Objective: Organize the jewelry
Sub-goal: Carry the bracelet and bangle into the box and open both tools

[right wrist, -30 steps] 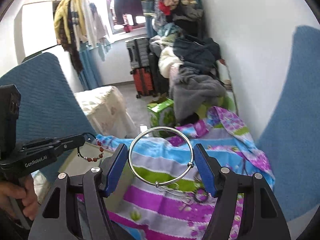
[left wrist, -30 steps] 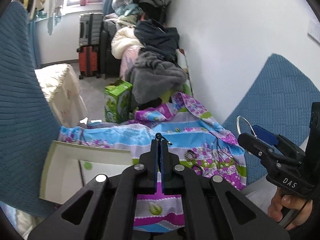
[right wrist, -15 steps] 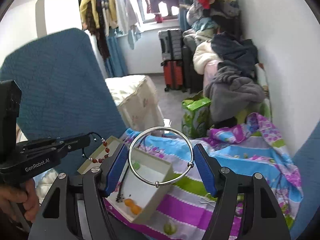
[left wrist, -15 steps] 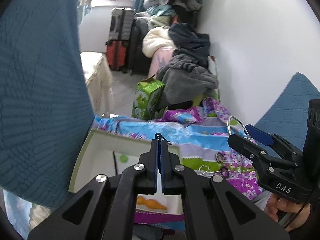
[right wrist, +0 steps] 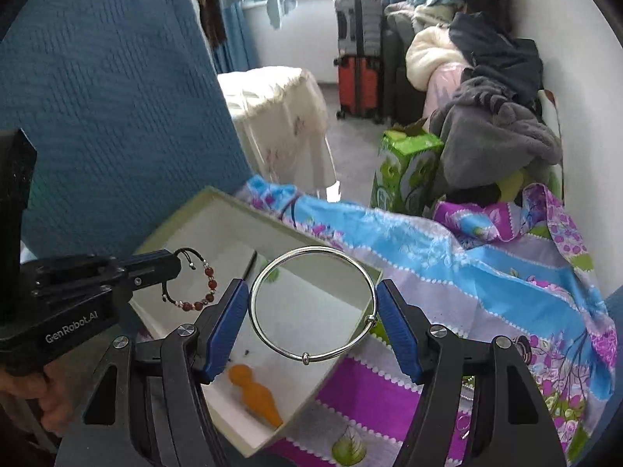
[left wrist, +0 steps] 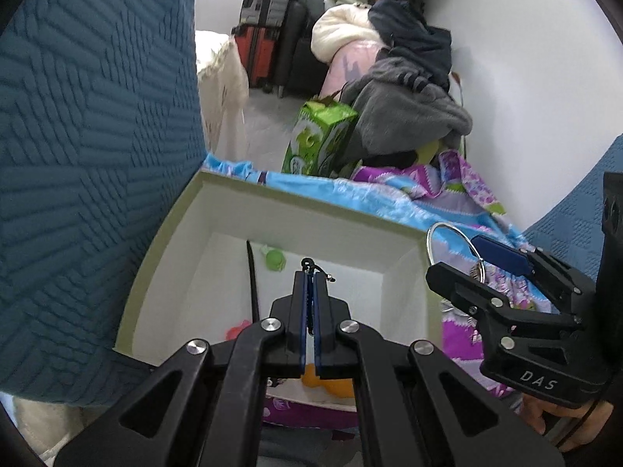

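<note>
My left gripper (left wrist: 310, 277) is shut on a red bead bracelet with a black cord; only the cord knot (left wrist: 311, 266) shows in the left wrist view, while the beads (right wrist: 202, 292) hang from it in the right wrist view. It hovers above the open white box (left wrist: 323, 210). My right gripper (right wrist: 313, 309) is shut on a silver bangle (right wrist: 311, 307) held across its blue pads, over the box's near right corner (right wrist: 323, 373). The bangle (left wrist: 447, 249) also shows in the left wrist view.
Inside the box lie an orange figure (right wrist: 255, 393), a green piece (left wrist: 274, 260) and a thin black stick (left wrist: 253, 280). The box rests on a colourful floral cloth (right wrist: 486, 264). Blue chair backs (left wrist: 89, 155) flank it. A green carton (right wrist: 405, 167) and piled clothes stand behind.
Both grippers have moved left and down from over the cloth to over the open box, which now looks nearer. Each still holds its piece.
</note>
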The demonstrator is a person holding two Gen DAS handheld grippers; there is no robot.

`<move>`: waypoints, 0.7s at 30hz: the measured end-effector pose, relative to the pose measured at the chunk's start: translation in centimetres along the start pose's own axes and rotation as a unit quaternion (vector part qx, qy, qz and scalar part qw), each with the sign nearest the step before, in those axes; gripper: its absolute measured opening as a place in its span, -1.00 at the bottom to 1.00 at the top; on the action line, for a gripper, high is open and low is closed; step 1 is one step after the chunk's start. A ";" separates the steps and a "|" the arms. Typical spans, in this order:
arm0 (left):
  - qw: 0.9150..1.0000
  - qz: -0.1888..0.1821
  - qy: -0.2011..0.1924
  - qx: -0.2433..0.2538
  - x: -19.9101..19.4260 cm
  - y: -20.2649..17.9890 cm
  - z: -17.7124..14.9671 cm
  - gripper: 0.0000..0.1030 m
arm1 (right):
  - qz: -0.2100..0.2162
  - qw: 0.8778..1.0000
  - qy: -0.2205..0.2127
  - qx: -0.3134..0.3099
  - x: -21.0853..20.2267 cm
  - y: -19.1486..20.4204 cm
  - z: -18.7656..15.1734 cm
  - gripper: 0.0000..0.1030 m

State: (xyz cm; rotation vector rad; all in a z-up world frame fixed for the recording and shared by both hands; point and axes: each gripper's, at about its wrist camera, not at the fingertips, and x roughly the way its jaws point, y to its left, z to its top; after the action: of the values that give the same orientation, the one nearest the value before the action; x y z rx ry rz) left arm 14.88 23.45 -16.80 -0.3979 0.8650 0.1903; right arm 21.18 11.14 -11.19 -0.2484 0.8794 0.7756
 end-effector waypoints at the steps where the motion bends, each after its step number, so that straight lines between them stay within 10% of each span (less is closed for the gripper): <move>1: 1.000 0.001 0.003 -0.001 0.4 0.1 0.0 -0.97 | 0.004 1.000 0.003 0.000 0.3 -0.2 0.0 0.29; 19: 0.999 0.031 0.024 -0.022 1.8 1.9 -0.5 -0.95 | 0.022 0.999 0.030 -0.005 2.6 0.1 -0.5 0.34; 21: 0.999 0.036 0.018 -0.033 1.2 2.0 -0.1 -0.69 | 0.024 0.999 0.021 0.000 1.9 -0.1 -0.3 0.37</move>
State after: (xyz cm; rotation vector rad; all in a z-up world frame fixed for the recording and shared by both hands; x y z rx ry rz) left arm 14.94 25.20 -18.29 -0.4339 0.9110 0.2787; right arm 21.85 11.87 -12.86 -0.2446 0.9288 0.8172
